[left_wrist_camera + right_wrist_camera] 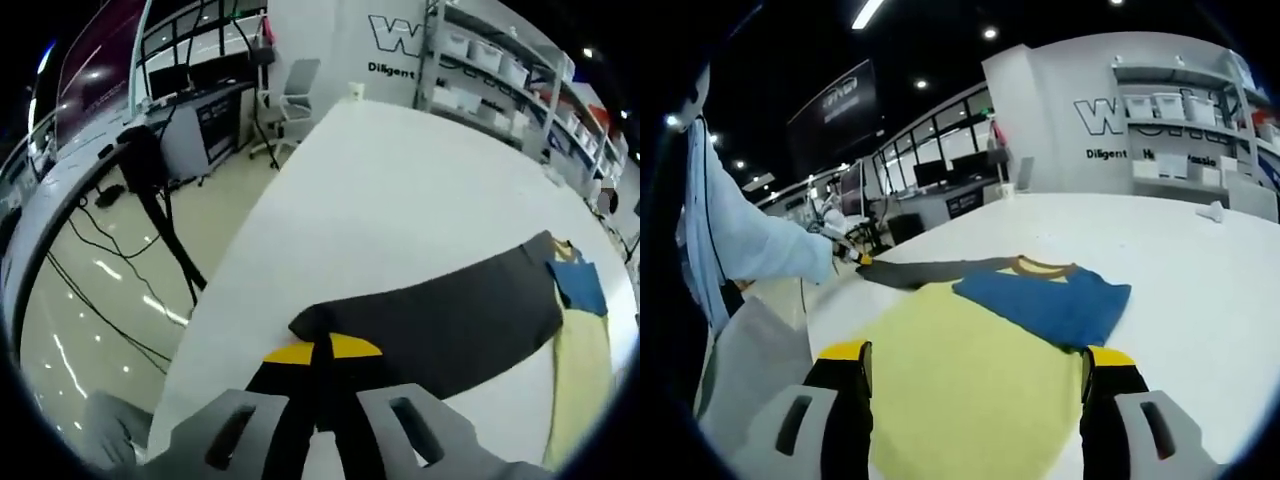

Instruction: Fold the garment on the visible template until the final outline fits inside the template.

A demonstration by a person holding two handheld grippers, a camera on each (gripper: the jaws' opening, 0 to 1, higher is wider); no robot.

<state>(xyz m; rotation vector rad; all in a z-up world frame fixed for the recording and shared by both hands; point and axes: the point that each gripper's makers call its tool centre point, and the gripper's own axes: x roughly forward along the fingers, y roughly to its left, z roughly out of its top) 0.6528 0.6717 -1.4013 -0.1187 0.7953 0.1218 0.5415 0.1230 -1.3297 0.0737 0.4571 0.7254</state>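
- White counter, lab shelves behind.
- Left gripper fingers clamped on dark sleeve; carry across onto yellow template, flat.
- Right gripper fingers apart, clear of blue fold.

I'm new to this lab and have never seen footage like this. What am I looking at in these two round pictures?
A person holds a hand-held gripper in each hand, and each carries a fisheye camera looking along its own jaws. In the left gripper view, the left hand-held gripper is shut on the dark grey sleeve of a garment. In the right gripper view, the right hand-held gripper hangs open above a yellow template on the white table. The garment's blue part lies folded on that template.
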